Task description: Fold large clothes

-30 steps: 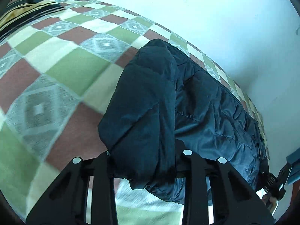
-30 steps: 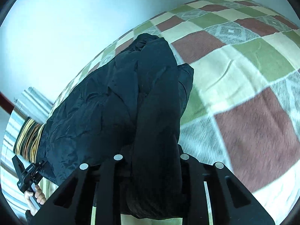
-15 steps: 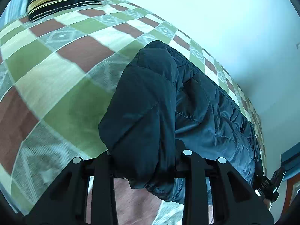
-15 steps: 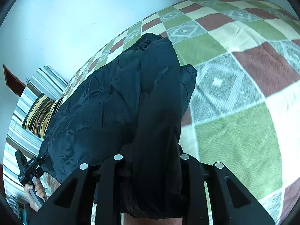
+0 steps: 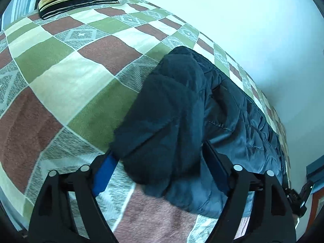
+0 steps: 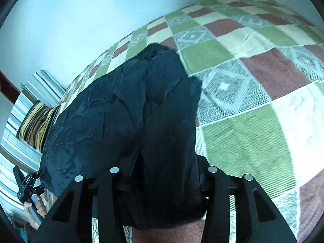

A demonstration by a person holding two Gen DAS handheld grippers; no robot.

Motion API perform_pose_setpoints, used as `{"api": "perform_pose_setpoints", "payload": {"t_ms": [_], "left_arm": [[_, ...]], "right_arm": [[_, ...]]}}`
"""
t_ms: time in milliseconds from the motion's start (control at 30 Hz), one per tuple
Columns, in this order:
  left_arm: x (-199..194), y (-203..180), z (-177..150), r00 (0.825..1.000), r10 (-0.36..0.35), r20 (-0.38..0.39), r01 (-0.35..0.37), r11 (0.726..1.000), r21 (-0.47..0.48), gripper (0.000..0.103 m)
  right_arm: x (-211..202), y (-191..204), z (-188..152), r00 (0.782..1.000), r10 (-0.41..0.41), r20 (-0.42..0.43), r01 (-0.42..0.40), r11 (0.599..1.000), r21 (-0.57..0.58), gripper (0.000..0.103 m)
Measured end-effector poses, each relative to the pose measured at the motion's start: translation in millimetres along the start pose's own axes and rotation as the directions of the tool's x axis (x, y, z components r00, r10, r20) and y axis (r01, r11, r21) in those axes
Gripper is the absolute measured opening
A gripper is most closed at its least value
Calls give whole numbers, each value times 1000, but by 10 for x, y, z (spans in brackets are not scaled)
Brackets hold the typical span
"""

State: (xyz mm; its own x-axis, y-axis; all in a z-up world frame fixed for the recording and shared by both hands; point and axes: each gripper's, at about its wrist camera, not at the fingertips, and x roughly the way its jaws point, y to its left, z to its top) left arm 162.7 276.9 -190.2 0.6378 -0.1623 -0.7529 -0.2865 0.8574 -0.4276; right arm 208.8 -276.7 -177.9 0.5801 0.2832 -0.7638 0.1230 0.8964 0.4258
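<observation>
Both hand-held grippers angled down over bed (image 5: 66, 85): left (image 5: 158, 162) opening wide around puffer jacket (image 5: 172, 117) fold, pads clear; right (image 6: 162, 168) opening, jacket bunched between fingers.

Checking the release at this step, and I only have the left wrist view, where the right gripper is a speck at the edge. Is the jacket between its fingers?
Observer: Yes. In the right wrist view a thick fold of the dark jacket fills the gap between the right gripper's fingers. Its jaws are opening, and the fabric hides whether the pads press on it.
Operator: And what is at the jacket's other end in that view?
Observer: A hand wrapped around the handle of the left gripper, at that view's lower left, right beside the jacket's end.
</observation>
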Motion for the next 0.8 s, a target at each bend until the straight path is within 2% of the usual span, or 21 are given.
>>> {"api": "perform_pose_setpoints", "payload": {"t_ms": [100,167,233,367,433,533,667,800], "left_arm": [[-48,72,-6,1000,14,-4,-14,1000,19,89],[-63,103,-4,1000,13,-6,-13,999,31,90],[-68,119,8,1000,17,-8,-16,999,44,92],[-82,110,23,1000,23,-3,-22,998,59,92],[-103,105,7,1000,22,-5,-22,997,71,92],[-139,159,-18,1000,13,-10,-12,998,64,92],[-203,258,-31,1000,3,-14,-2,999,39,92],[-298,249,-34,1000,30,7,-31,998,62,92]], "right_arm": [[-170,22,49,996,-70,56,72,997,-23,52],[-336,68,73,987,-121,110,125,991,-38,52],[-463,166,96,978,-137,154,146,988,-51,52],[-460,482,97,982,-89,168,109,988,-112,47],[-364,678,81,989,-49,138,70,986,-151,41],[-88,1049,45,997,8,71,7,977,-211,38],[119,1439,-24,998,56,25,-47,964,-261,37],[272,1809,-43,996,93,2,-88,949,-302,37]]}}
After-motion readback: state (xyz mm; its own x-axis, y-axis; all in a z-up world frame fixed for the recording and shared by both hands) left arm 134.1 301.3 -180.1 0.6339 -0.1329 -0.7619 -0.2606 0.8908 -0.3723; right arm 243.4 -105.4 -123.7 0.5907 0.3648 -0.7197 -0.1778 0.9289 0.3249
